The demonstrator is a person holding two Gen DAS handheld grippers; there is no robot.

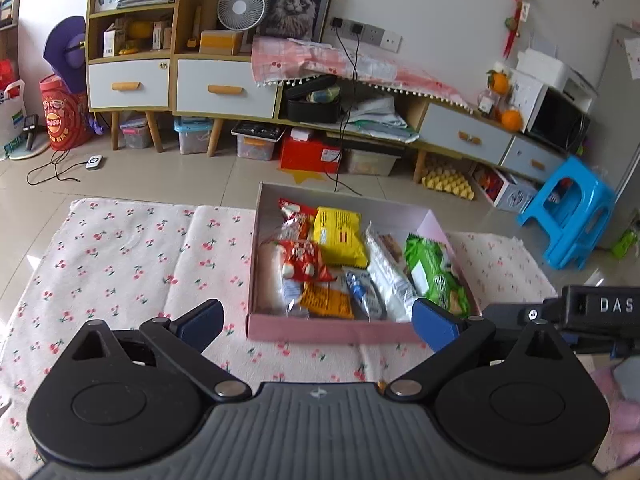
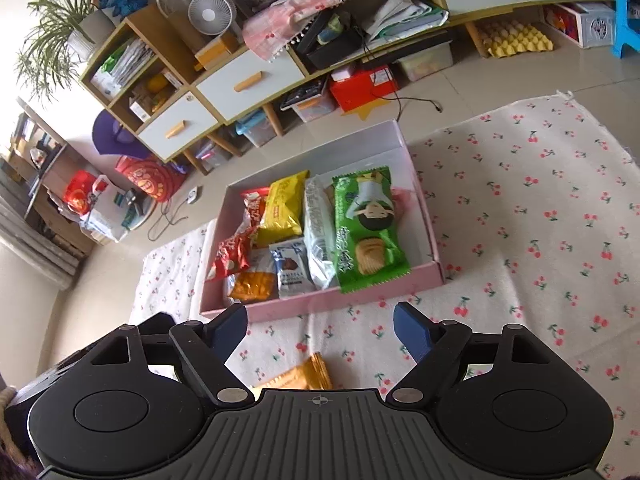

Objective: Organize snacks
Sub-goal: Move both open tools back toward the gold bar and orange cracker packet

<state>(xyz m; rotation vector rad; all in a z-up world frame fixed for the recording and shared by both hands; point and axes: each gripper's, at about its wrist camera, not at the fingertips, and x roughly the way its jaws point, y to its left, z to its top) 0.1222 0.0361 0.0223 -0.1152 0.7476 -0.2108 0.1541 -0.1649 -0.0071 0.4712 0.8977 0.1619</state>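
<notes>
Ahead of both claws sits the pink box (image 2: 430, 216), packed — two red packs, one yellow (image 2: 282, 208), one green (image 2: 368, 228), one orange, two blue-white, one long white. Left claw (image 1: 316, 322) gapes wide, empty, at its near wall. Right claw (image 2: 320, 330) gapes too, empty — one orange pack (image 2: 304, 374) on the cloth (image 2: 540, 220) beneath, open cloth rightward.

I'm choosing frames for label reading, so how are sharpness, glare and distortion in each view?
Left wrist view: the cabinet line bows from fisheye distortion, packets in the pink box are fairly sharp, print too small to read, daylight is soft, and the floor tiles show mild sheen. Right wrist view: the horizon is tilted, the green chip packet is crisp, the left edge is washed out, and an orange packet lies partly hidden below the hand-held gripper.
</notes>
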